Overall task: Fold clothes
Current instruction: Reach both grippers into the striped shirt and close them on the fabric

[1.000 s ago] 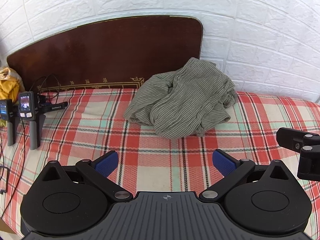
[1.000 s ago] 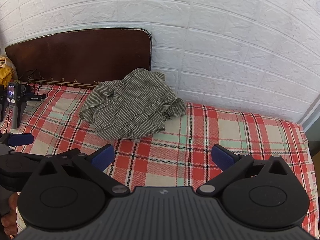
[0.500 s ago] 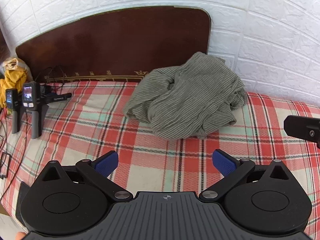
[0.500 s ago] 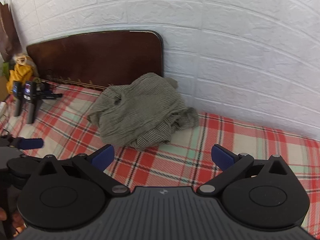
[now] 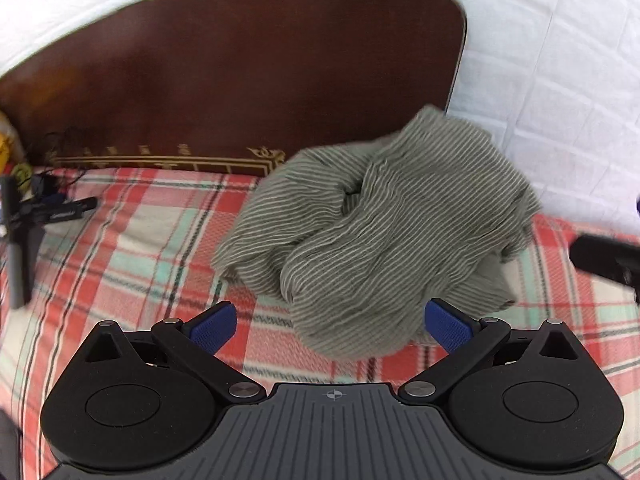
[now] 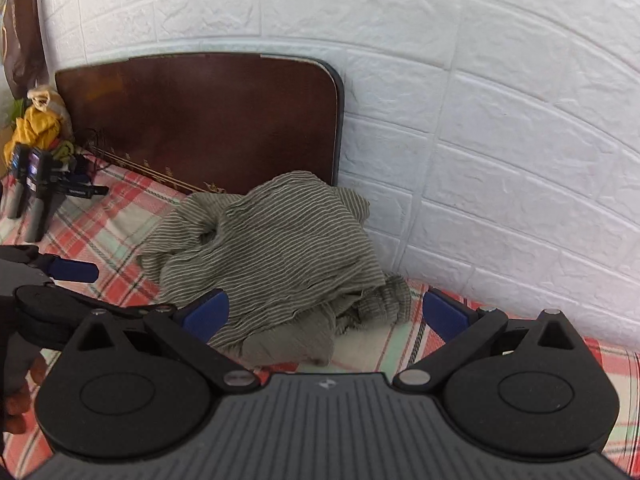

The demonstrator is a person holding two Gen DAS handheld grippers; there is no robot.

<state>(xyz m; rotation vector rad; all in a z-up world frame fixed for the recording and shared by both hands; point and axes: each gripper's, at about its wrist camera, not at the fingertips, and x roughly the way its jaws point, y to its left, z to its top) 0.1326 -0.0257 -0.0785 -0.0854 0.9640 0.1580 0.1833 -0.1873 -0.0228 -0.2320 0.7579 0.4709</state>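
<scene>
Crumpled striped shirt [image 5: 376, 236] straight ahead on the bed [image 5: 120, 256], nearer the left gripper [image 5: 332, 326]; right gripper [image 6: 324, 316] alongside (both spread wide, holding nothing).

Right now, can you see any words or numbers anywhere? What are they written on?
No text here reads clearly.
Black handheld device lying on the plaid bedspread: small pale print, too small to read.
Brown headboard: gold trim of ornamental marks, too blurred to tell if they are characters.
Left gripper and right gripper: each body bears only a small round logo mark, no letters.
Striped garment: no label showing.
</scene>
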